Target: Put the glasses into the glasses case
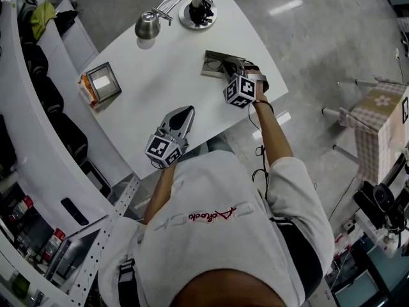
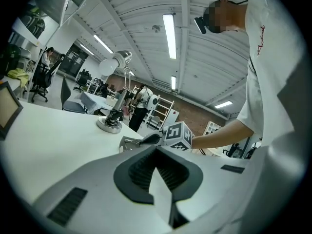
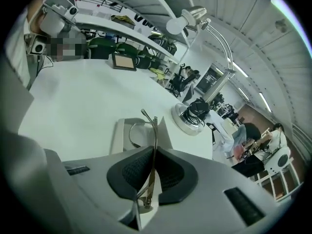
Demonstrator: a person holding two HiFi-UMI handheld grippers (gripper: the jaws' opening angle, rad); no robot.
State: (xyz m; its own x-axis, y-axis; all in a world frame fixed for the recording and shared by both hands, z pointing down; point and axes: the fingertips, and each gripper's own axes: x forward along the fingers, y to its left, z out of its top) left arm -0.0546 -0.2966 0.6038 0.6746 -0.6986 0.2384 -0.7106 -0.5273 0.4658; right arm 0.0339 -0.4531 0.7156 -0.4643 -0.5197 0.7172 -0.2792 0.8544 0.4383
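The right tool [image 3: 155, 150] is clenching the glasses [image 3: 155, 130]. Its two dark pads are pinching a thin metal part of the frame edge-on, and the rest of the wire frame is sticking out past the tips. One rounded lens rim is curving off toward 9 o'clock in the right gripper view. The glasses are hanging directly over the open grey glasses case [image 3: 118, 134], which is lying flat on the white tabletop [image 1: 160, 75]. No view is showing whether the rim is touching the case lining.

In the head view the case [image 1: 216, 62] is sitting near the tabletop's 3 o'clock edge. The right tool's marker cube is showing just beside it, toward 5 o'clock, with the person's forearm stretching back from there.

The left tool [image 1: 186, 111] is staying well apart from the case, toward 7 o'clock of it, near the edge closest to the person. In the left gripper view its pads [image 2: 141, 167] are meeting at the tips and gripping nothing, so it is clenched and empty. It is pointing across the tabletop toward the case and the right tool.

A silver desk lamp [image 1: 197, 13] is standing at the 12 o'clock end of the tabletop, just beyond the case. A small framed panel [image 1: 102, 82] is lying toward the 9 o'clock edge.
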